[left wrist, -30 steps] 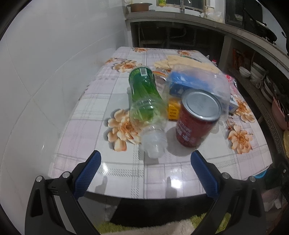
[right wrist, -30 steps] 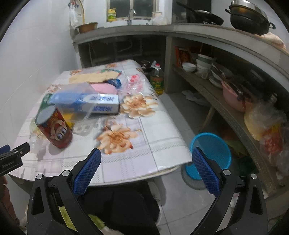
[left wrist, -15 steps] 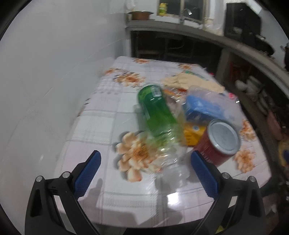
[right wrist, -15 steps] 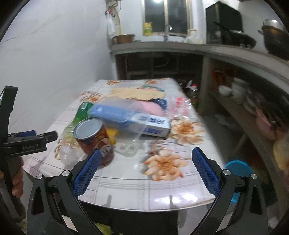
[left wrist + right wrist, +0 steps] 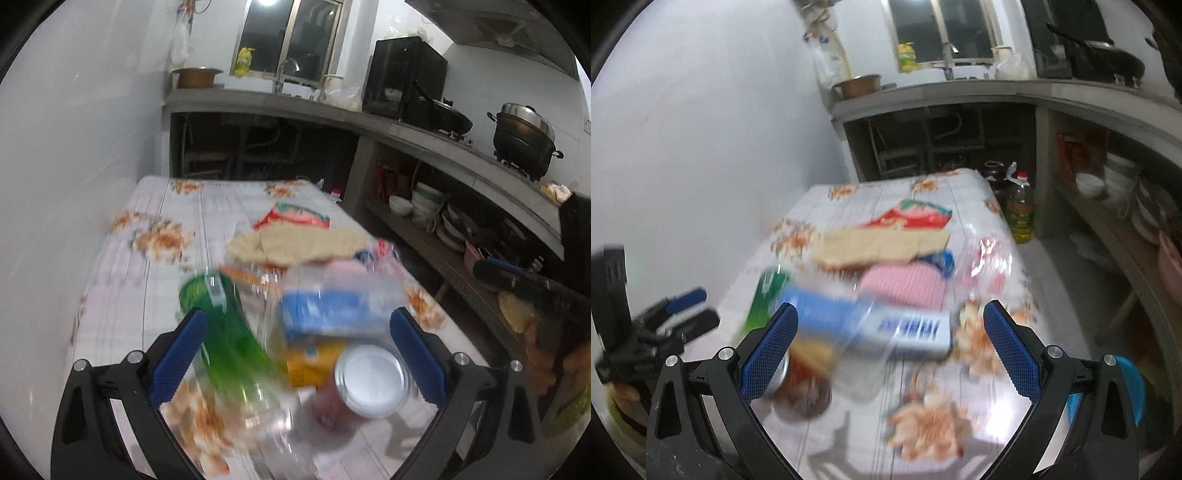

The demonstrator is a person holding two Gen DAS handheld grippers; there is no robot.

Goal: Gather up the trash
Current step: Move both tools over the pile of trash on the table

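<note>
Both wide, empty: left hand-held gripper [image 5: 297,339] frames the fallen green bottle [image 5: 225,332] at 11 o'clock of the red can [image 5: 364,387]; right hand-held gripper [image 5: 890,339] brackets the blue box [image 5: 864,325], ready to grab.

Left gripper [image 5: 297,345]: two black plastic finger arms, angular, with triangular cutouts near the base. Blue textured pads [image 5: 179,354] on the inner faces, diamond-knurl pattern. One silver round screw head on each arm behind the pad, a second one further out toward the frame edge.

Right gripper [image 5: 890,347]: same build. Black arms, blue knurled pads [image 5: 1012,349], paired silver screws each side, triangular cutouts. Light dust or scuff specks on its left arm.

Seen from the right wrist view, the left unit shows a black body with small white lettering, too blurred to read, and blue fingertips.
</note>
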